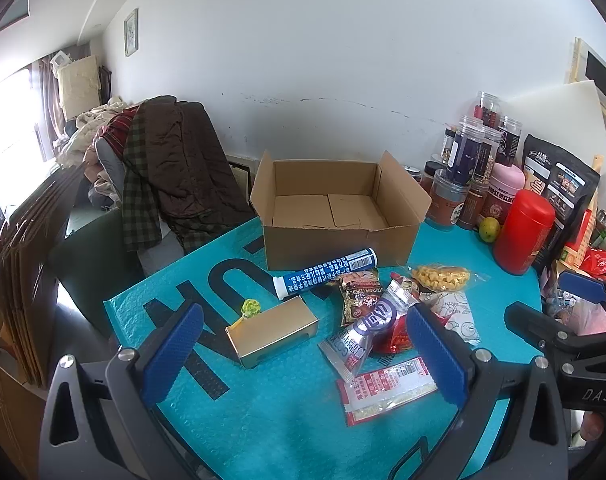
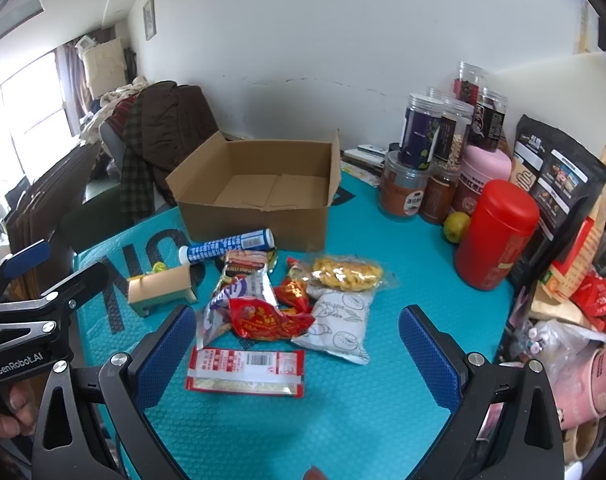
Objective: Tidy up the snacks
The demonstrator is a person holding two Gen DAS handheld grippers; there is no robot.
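Snacks lay in a loose heap on the teal bubble-wrap mat (image 1: 263, 420) that covered the desk, just in front of an open cardboard box (image 1: 335, 236) standing empty at the far side. A blue-and-white tube (image 1: 327, 270) lay on its side against the box's near wall. To the left of the heap sat a small gold box (image 1: 271, 330), with a yellow-green lollipop (image 1: 250, 307) just beyond it. Within the heap were a clear bag of yellow puffed pieces (image 2: 345, 273), a white printed pouch (image 2: 337, 326), a red foil packet (image 2: 269, 318), a silver-and-purple packet (image 1: 373, 320) and, nearest of all, a flat red-and-white packet (image 2: 245, 372) with a barcode.

At the right end of the desk stood a red canister (image 2: 497, 236), a green fruit (image 2: 456, 227) beside it, a pink jar (image 2: 487, 168), several clear lidded jars (image 2: 419, 132) stacked behind, and a tall black pouch (image 2: 559, 184).

Both tools hung above the near edge of the mat, angled down toward the heap. The left gripper (image 1: 303, 354) had its blue-padded jaws spread wide with nothing between them; the gold box and packets showed in the gap, untouched. The right gripper (image 2: 299, 354) was likewise fully spread and empty, the barcode packet lying on the mat below its left pad. A hand (image 2: 7, 416) showed at the lower left, gripping the other tool's handle.
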